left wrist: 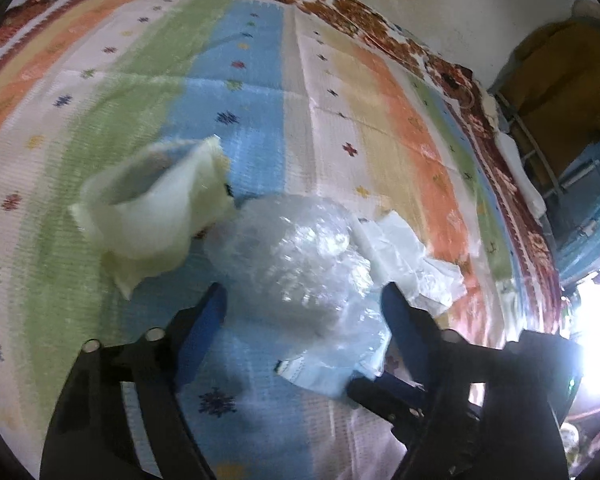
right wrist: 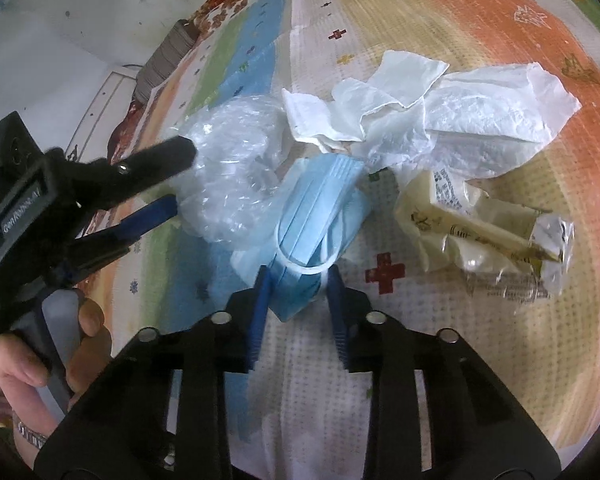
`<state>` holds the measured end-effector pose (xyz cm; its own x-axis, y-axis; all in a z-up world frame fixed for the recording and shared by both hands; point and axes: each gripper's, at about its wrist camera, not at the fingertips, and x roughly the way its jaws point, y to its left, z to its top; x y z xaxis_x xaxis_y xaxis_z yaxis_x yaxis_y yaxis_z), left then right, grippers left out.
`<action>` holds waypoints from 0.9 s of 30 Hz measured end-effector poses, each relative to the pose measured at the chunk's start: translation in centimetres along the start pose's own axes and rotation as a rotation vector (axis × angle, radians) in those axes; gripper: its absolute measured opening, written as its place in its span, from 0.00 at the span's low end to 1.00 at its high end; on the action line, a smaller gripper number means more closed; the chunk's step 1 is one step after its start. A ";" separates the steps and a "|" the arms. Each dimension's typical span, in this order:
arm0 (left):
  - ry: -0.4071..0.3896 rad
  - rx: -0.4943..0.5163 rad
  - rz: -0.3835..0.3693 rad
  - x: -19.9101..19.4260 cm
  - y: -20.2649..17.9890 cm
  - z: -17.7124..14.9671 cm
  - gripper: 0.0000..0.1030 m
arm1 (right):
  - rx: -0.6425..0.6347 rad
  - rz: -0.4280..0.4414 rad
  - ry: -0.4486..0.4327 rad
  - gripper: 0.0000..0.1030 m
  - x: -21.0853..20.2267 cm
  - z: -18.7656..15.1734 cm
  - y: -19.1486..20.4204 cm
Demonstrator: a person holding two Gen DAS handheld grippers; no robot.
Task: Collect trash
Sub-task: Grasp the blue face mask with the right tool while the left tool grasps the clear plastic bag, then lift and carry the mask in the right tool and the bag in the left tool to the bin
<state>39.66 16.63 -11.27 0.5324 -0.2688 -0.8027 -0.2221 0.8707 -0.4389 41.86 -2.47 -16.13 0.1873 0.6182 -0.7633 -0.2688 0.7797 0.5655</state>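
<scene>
Trash is piled on the striped mat [right wrist: 480, 340]. The blue face mask [right wrist: 320, 216] is pinched by the right gripper [right wrist: 296, 284]; the clear plastic wad [left wrist: 300, 248] is straddled by the left gripper [left wrist: 304, 300], spread wide, so 2 pieces get lifted together.

The right tongs [right wrist: 296, 280] point steeply down, their blue fingers [right wrist: 260, 312] drawn close together and pinching the near end of a blue face mask [right wrist: 320, 208]. To the left of the mask, the left tongs [left wrist: 304, 300] also tilt down, fingers spread wide on either side of a clear plastic wad [left wrist: 296, 256] without pressing it. A bare hand [right wrist: 48, 364] with a wristwatch grips their handle.
</scene>
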 end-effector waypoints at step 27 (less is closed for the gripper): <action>-0.075 -0.018 -0.012 -6.8 -0.8 -2.0 0.32 | -0.209 -0.168 -0.040 0.01 -6.2 -1.2 2.6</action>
<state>34.57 16.98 -6.25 0.5949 -0.2467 -0.7650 -0.2300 0.8597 -0.4560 38.91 -4.39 -10.34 0.2815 0.4889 -0.8257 -0.4190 0.8367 0.3526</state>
